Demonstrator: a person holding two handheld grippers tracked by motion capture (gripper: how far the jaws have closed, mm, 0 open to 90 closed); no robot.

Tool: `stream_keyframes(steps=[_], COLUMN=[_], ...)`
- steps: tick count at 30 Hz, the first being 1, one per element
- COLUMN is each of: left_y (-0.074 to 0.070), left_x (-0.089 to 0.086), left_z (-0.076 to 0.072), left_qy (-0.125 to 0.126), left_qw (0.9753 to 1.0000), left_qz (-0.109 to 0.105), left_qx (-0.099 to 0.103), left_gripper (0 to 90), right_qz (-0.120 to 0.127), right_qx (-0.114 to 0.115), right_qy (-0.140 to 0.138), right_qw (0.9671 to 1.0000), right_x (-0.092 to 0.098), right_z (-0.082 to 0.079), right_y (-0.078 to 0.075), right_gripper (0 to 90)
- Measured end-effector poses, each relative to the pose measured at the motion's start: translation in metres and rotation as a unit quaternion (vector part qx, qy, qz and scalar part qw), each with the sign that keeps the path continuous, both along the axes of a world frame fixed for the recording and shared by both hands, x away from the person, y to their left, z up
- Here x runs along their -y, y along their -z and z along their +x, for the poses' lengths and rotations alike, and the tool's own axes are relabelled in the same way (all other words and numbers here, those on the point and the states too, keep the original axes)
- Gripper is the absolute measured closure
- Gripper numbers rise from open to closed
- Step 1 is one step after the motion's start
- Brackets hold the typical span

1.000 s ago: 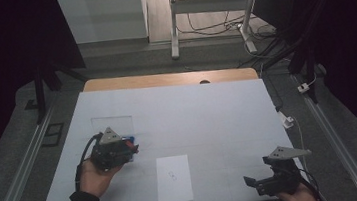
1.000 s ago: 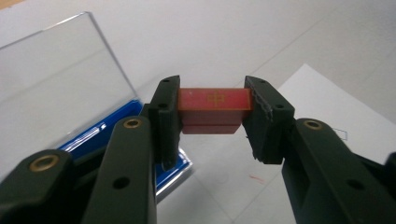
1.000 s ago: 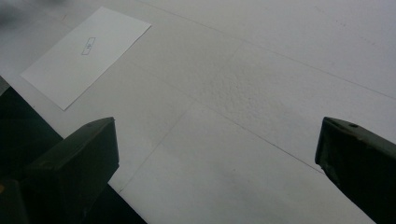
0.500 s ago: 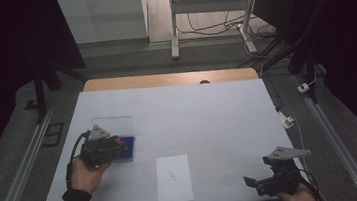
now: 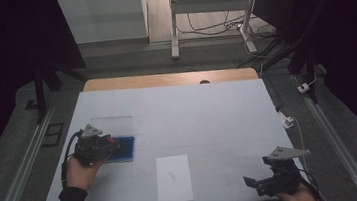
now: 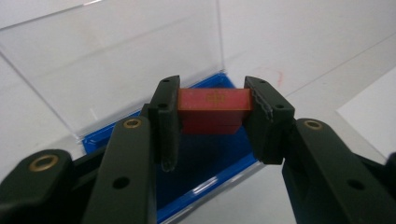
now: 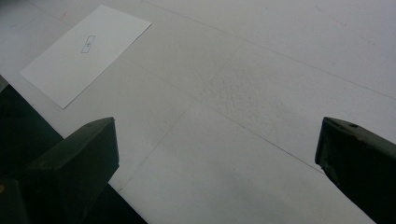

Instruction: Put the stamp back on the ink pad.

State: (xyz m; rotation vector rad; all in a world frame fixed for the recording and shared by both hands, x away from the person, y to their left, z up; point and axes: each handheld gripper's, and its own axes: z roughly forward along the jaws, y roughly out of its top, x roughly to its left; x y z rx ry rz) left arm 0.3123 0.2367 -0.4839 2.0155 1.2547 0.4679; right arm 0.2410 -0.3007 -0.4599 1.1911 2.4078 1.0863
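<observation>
My left gripper point(image 6: 212, 109) is shut on a small red block point(image 6: 214, 111), held just over the blue base of an open case point(image 6: 205, 163) whose clear lid point(image 6: 116, 65) stands up behind. From above, the left gripper point(image 5: 112, 144) sits at the table's left over the blue case point(image 5: 124, 149). My right gripper point(image 5: 255, 183) rests low at the front right with its jaws wide apart; in the right gripper view the right gripper point(image 7: 215, 154) has nothing between its fingers but bare table.
A white paper card point(image 5: 173, 179) with a small mark lies at the front middle of the white table top point(image 5: 193, 114); the same card point(image 7: 86, 51) shows far left in the right gripper view. A wooden strip point(image 5: 169, 79) edges the table's far side. Cables hang at the right.
My left gripper has moved left and a little away from me, ending over the blue case with the red block. The right gripper has stayed where it was.
</observation>
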Motion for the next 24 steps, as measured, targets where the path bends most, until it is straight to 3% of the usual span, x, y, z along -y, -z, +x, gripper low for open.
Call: stream_keyframes(steps=[11, 24], left_y=[0.011, 0.021], left_x=[-0.009, -0.005], left_z=[0.008, 0.015], left_qy=[-0.016, -0.001], left_qw=[0.9998, 0.9995], left_qz=[0.007, 0.02], left_qx=[-0.011, -0.025], left_gripper=[58.2, 58.2], right_qz=[-0.001, -0.005], right_qx=[0.0, -0.001], right_qy=[0.0, -0.002], right_qw=[1.0, 1.0], right_x=[0.0, 0.0], right_z=[0.0, 0.0], right_y=[0.0, 0.0], right_gripper=[0.0, 0.0])
